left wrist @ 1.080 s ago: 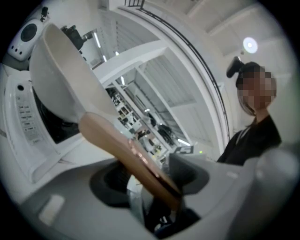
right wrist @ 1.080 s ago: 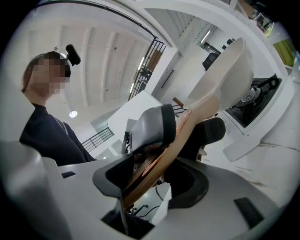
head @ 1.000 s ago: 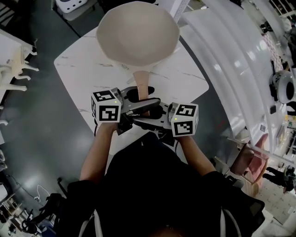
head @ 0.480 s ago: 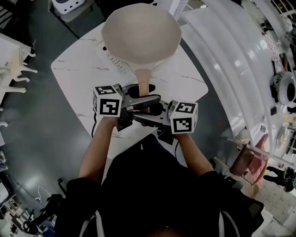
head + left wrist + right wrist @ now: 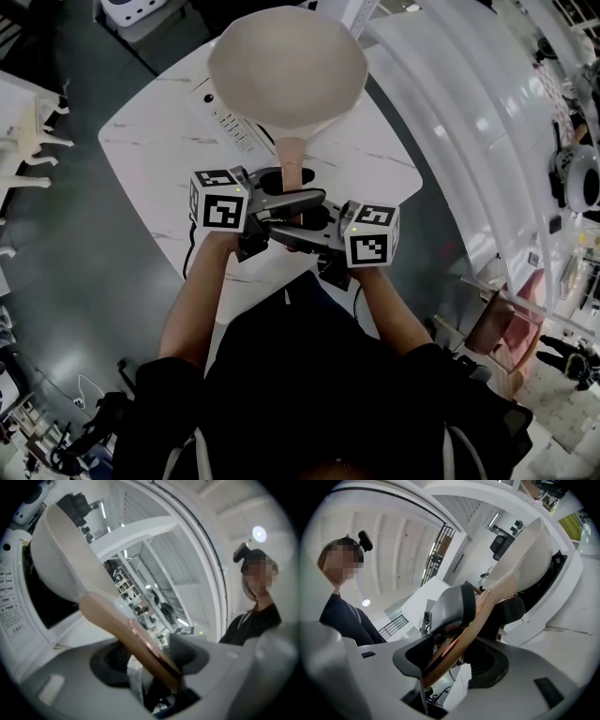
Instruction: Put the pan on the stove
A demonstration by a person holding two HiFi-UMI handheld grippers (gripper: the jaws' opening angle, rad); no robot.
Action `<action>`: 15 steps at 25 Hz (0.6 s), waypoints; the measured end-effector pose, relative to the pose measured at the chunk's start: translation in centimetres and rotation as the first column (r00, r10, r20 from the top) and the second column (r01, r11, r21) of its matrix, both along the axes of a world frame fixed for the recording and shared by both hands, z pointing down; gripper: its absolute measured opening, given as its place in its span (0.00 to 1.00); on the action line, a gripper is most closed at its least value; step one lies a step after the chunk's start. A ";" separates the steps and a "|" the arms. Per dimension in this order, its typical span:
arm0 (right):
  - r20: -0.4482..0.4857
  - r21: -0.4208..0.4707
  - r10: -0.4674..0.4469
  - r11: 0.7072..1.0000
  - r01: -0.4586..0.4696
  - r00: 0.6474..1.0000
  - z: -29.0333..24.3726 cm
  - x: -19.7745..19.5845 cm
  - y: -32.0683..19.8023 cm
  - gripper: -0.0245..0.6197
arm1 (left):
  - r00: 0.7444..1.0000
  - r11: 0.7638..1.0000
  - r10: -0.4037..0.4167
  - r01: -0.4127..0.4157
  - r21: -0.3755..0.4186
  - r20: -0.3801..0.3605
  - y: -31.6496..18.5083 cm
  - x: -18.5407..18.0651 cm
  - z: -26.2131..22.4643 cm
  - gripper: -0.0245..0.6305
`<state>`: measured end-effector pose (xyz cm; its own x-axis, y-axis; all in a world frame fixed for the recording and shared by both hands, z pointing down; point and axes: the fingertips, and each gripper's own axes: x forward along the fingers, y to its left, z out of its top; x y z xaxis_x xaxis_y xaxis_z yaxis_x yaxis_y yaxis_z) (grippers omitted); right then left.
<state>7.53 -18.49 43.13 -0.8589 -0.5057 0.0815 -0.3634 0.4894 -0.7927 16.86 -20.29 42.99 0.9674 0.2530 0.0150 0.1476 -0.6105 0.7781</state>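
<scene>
I have the left gripper [image 5: 298,200] and the right gripper [image 5: 292,232] both clamped on the pan's handle [image 5: 291,161] from opposite sides. The pan [image 5: 286,75] is over the stove [image 5: 230,131]; I cannot confirm contact. I judge it rigid and bowl-heavy, and its smooth handle may slip, so I would grip close to the bowl.

Small print on the stove [image 5: 10,611] panel cannot be read.
</scene>
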 end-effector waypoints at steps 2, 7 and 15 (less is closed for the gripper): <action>0.007 -0.009 0.001 1.000 -0.001 1.000 0.1 0.0 0.0 0.37 | 1.000 1.000 0.002 -0.002 -0.002 0.003 0.0 0.0 0.2 0.41; 0.053 -0.020 0.021 1.000 -0.020 0.998 0.3 0.0 0.0 0.37 | 1.000 1.000 0.004 -0.004 -0.011 -0.003 0.0 -0.1 0.4 0.41; 0.026 -0.020 0.040 0.999 -0.040 0.999 0.5 0.1 -0.2 0.37 | 0.999 0.998 -0.034 0.033 -0.045 -0.009 -0.2 -0.1 0.4 0.44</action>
<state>7.60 -18.71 43.62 -0.8399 -0.5384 0.0691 -0.3614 0.4596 -0.8113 16.74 -20.49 43.36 0.9753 0.2207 -0.0054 0.1356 -0.5796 0.8035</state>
